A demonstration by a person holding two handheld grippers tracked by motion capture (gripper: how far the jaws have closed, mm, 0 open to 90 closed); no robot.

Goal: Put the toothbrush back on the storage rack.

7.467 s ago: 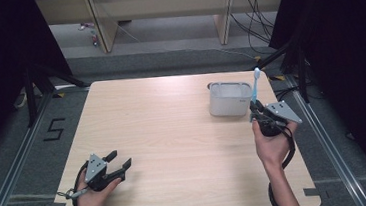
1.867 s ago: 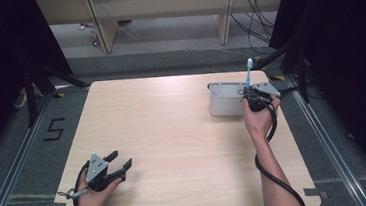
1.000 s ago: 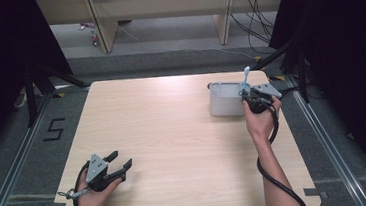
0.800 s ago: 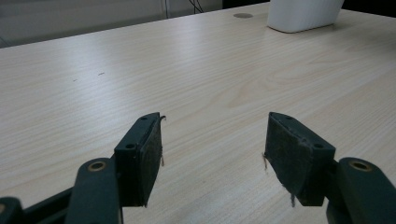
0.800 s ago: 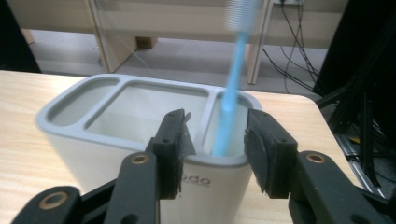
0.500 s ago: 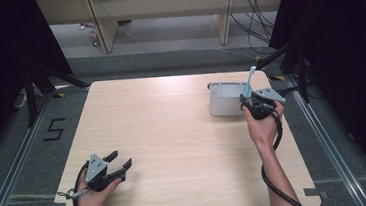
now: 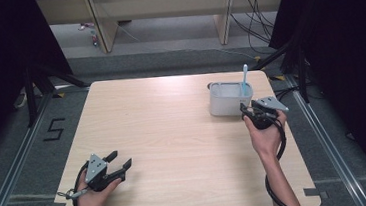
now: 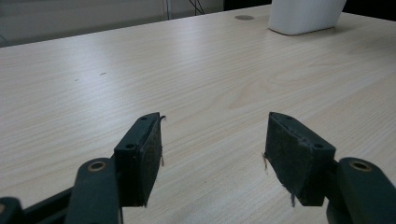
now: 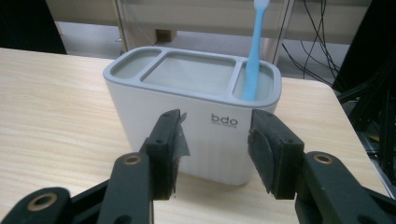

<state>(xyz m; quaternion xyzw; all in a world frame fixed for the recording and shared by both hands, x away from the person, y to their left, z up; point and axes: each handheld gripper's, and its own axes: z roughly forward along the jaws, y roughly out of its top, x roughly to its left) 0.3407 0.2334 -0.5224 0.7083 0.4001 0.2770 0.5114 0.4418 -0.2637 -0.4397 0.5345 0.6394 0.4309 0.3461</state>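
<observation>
A white holder (image 7: 229, 98) (image 9: 196, 130) with a grey three-compartment top stands at the table's far right. A light blue toothbrush (image 7: 245, 81) (image 9: 255, 51) stands upright in its right-hand compartment. My right gripper (image 7: 248, 112) (image 9: 215, 149) is open just in front of the holder, nothing between its jaws. My left gripper (image 7: 119, 161) (image 8: 214, 149) rests open near the table's front left corner, jaws empty; the holder (image 8: 306, 15) is far off at the top right of its view.
The light wooden table (image 7: 173, 134) has bare surface across its middle. Black cables trail from both grippers. Beyond the far edge are a floor, wooden furniture legs and cables.
The right gripper carried the toothbrush to the holder, set it into the right compartment, let go and drew back toward the person. The left gripper has stayed put.
</observation>
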